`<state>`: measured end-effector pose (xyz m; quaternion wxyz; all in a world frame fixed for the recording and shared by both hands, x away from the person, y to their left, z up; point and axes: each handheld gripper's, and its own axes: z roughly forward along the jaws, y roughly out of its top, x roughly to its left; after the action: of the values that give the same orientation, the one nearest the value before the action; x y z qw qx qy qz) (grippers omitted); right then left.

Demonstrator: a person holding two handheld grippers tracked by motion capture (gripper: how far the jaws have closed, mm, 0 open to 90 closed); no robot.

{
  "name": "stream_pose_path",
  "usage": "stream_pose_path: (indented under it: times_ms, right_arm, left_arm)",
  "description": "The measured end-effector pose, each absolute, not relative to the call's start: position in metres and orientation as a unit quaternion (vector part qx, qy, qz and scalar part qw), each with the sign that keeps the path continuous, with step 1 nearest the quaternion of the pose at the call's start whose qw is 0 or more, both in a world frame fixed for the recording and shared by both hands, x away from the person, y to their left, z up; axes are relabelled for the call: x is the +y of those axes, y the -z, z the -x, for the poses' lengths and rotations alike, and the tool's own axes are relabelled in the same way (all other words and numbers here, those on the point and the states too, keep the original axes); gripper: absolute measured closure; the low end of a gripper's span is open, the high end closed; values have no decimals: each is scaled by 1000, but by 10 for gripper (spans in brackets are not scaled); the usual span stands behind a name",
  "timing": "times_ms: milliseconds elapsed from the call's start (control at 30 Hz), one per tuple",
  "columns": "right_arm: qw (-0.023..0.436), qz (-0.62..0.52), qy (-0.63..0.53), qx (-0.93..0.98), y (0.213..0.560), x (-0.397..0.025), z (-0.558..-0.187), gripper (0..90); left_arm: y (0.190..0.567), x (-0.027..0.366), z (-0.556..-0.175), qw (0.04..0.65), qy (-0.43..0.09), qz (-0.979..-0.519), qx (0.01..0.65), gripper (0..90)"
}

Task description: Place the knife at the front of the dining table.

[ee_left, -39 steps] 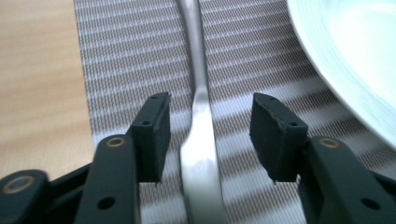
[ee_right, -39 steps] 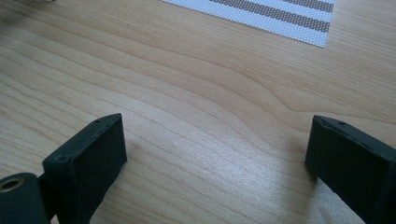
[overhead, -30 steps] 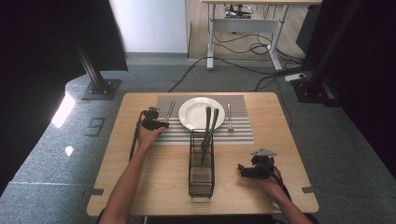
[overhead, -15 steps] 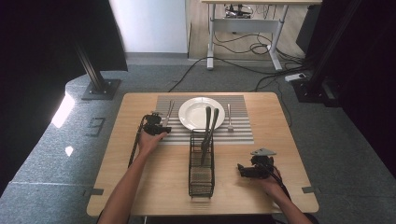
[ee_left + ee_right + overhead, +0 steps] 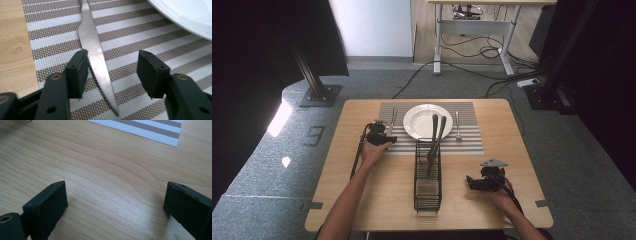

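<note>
Wooden table (image 5: 362, 200) on grey carpet, dark curtains at both sides, that was the setup. My left gripper (image 5: 112, 75) sat low over the striped placemat (image 5: 50, 32), jaws spread moderately wide and gripping nothing, with the knife (image 5: 93, 47) lying flat between them, close against the left jaw. Serrated tip pointed near, handle ran off far. From the high view the left gripper (image 5: 379, 136) was at the left edge of the placemat (image 5: 469, 142), and the knife (image 5: 392, 119) lay just left of the white plate (image 5: 422, 122).

My read on handling: thin stiff steel, light, smooth and slick, lying flush on a woven mat, so hard to get under. I'd have pinched across the flat blade's edges or moved far to the thicker handle; the blade's taper could let it squirt out of the pads. Plate rim was near the right jaw, glazed and chip-prone, so I'd have kept clear.

Further out: a fork (image 5: 457, 127) on the mat right of the plate, and a black wire caddy (image 5: 428, 175) just near of the mat with two dark-handled utensils (image 5: 437, 135) leaning far over the plate.

Right gripper (image 5: 117, 205) was parked on bare wood at near right, jaws wide apart, nothing between them; same right gripper (image 5: 479, 183) seen from above.
</note>
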<state>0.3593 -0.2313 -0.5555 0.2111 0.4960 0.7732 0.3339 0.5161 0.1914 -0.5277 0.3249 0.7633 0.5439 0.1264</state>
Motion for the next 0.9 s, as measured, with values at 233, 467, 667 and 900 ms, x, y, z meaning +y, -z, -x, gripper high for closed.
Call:
stream_pose_path:
  times_ms: [233,467,667,900]
  right_arm:
    - [211,-497,-334,773,555,-231,-359,50]
    - [210,-497,-333,773,555,-231,-359,50]
    - [209,-498,-334,773,555,-231,-359,49]
    - [209,-498,-334,773,555,-231,-359,49]
  left_arm:
    - [507,196,-494,357,-133,-766,519,316]
    - [488,199,-462,392,-129,-767,491,310]
    - [476,198,-431,407,-131,-778,461,309]
    - [469,195,-386,425,-132,-786,429,307]
